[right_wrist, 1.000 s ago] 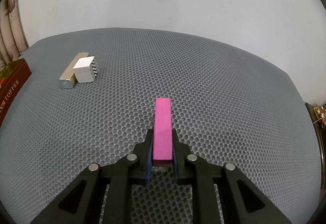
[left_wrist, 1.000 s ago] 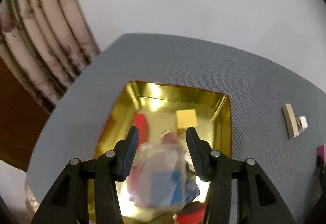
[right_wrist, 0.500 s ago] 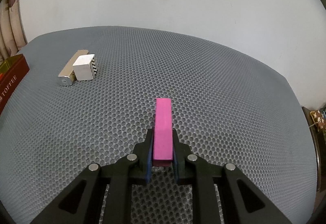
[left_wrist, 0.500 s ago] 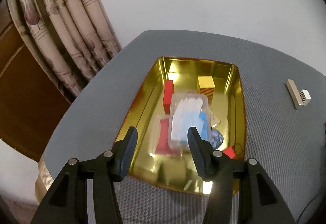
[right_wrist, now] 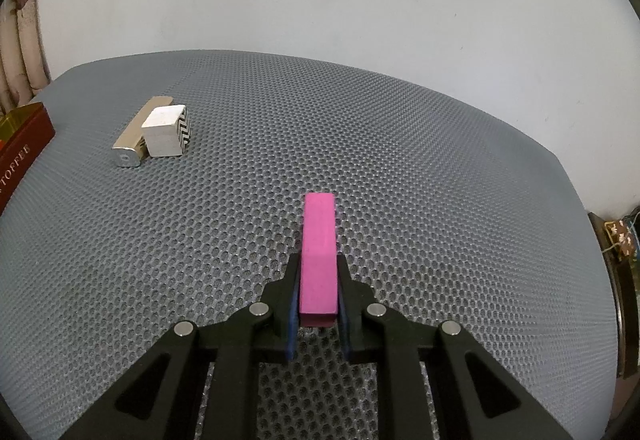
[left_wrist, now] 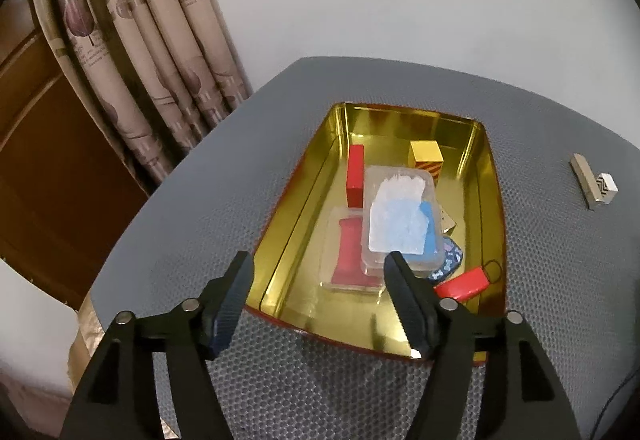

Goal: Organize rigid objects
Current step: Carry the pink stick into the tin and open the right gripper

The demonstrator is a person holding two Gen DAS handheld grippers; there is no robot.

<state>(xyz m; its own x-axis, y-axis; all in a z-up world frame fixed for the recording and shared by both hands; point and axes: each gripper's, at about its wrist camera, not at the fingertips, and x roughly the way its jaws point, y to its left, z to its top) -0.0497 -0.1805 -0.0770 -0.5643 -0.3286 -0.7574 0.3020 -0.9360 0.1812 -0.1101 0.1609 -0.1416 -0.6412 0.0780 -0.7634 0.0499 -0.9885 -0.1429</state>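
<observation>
Gripping the pink block (right_wrist: 318,260) squarely between closed right fingers (right_wrist: 293,302), near the counter's (right_wrist: 400,159) middle. Left fingers (left_wrist: 230,298) spread wide, empty, over the gold tin's (left_wrist: 490,199) near edge. Best lifted level, carried toward the tin, lowered into bare floor beside the clear cases (left_wrist: 396,224).

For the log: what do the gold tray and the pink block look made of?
Gold tray: probably tin-plated metal, glossy; its inner walls mirror the light and contents. Pink block, clamped in the right tool: likely painted wood, though plastic is possible; matte, even colour, crisp square edges.
</observation>
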